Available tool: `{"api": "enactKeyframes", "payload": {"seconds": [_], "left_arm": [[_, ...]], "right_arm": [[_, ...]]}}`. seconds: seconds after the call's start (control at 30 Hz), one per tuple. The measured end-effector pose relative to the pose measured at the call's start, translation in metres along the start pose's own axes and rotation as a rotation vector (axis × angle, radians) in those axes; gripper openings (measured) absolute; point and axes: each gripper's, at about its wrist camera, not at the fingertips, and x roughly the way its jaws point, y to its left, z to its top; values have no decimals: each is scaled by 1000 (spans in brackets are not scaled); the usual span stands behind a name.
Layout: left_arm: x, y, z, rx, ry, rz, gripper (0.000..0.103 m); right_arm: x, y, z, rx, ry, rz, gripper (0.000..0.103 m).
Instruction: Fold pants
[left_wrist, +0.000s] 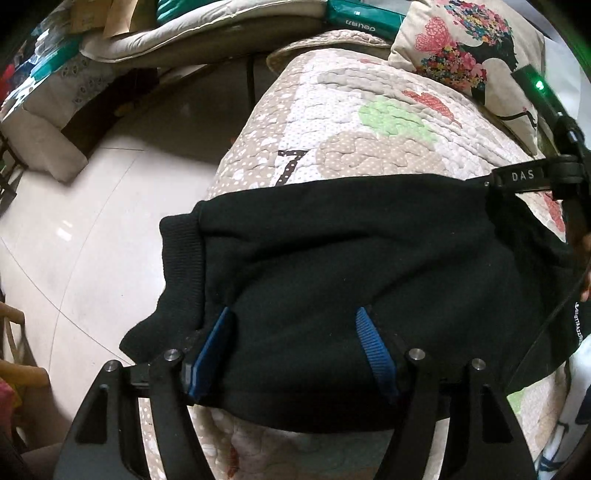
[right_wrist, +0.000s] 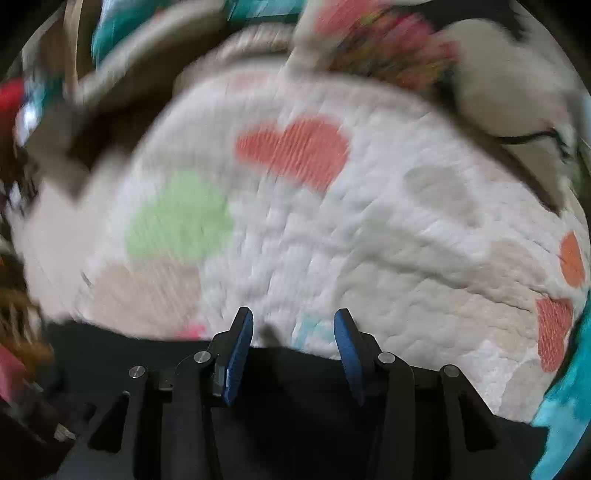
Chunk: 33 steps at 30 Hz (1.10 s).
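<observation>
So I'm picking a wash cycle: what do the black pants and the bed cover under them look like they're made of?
The black pants look like a soft matte fleece or sweatshirt knit: fuzzy, light-absorbing surface, with a ribbed knit cuff at one end. The bed cover looks like a quilted cotton-type fabric: puffy stitched lines, printed dots and sewn-on colour patches. The exact fibre can't be told from a picture.
</observation>
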Motion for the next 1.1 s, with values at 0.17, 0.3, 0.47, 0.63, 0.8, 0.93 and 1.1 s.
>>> {"api": "enactKeyframes", "payload": {"seconds": [0.17, 0.3, 0.47, 0.63, 0.8, 0.93, 1.1], "left_arm": [[1, -2, 1, -3, 4, 12, 71], [1, -1, 1, -4, 1, 9, 71], [1, -2, 0, -4, 1, 14, 72], [2, -3, 1, -4, 4, 17, 72], [2, -3, 3, -12, 12, 14, 72], [2, -2, 3, -8, 16, 10, 72], [2, 3, 4, -3, 21, -12, 72]], "right_arm": [[-18, -14, -3, 0, -55, -20, 3], [-36, -43, 6, 90, -167, 20, 3], [-52, -68, 4, 112, -266, -6, 1], [-63, -95, -7, 199, -280, 25, 6], [-65, -95, -66, 265, -246, 79, 27], [-68, -70, -162, 301, -175, 51, 35], [-81, -113, -236, 419, -136, -93, 35]]}}
